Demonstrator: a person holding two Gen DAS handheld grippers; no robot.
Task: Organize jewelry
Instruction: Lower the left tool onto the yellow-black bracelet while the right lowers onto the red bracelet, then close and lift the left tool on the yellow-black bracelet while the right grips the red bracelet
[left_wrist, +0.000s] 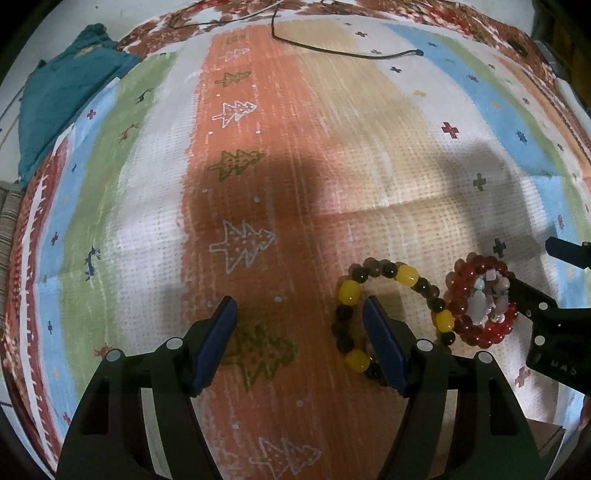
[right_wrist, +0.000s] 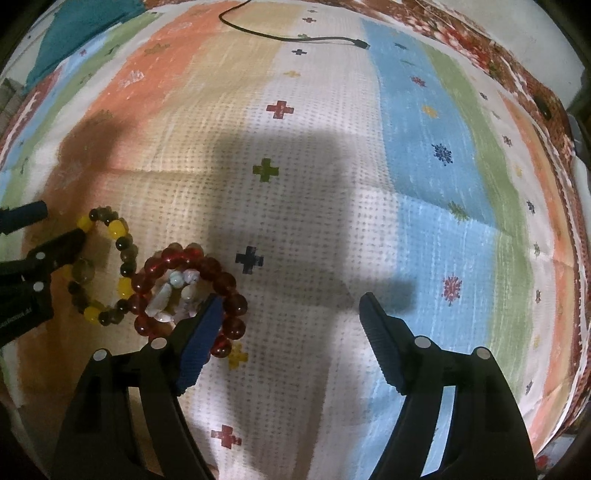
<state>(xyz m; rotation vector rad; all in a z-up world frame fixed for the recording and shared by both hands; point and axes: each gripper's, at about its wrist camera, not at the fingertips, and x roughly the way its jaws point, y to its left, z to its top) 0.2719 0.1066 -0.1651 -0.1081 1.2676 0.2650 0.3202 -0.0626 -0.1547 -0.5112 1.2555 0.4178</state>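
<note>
A yellow-and-brown bead bracelet (left_wrist: 408, 280) lies on the striped cloth (left_wrist: 332, 129); it also shows in the right wrist view (right_wrist: 122, 236). A red bead bracelet (left_wrist: 476, 266) touches its right side, with a small pale bead bracelet (left_wrist: 480, 306) lying inside it. In the right wrist view the red bracelet (right_wrist: 195, 258) rings the pale one (right_wrist: 166, 291). My left gripper (left_wrist: 299, 312) is open and empty, its right finger inside the yellow bracelet's loop. My right gripper (right_wrist: 290, 304) is open and empty, its left finger over the red bracelet's near edge.
A black cable (left_wrist: 332, 50) lies across the far part of the cloth, and shows in the right wrist view (right_wrist: 288, 35). A teal cloth (left_wrist: 62, 96) lies bunched at the far left corner. The cloth's patterned red border (right_wrist: 554, 122) marks its edges.
</note>
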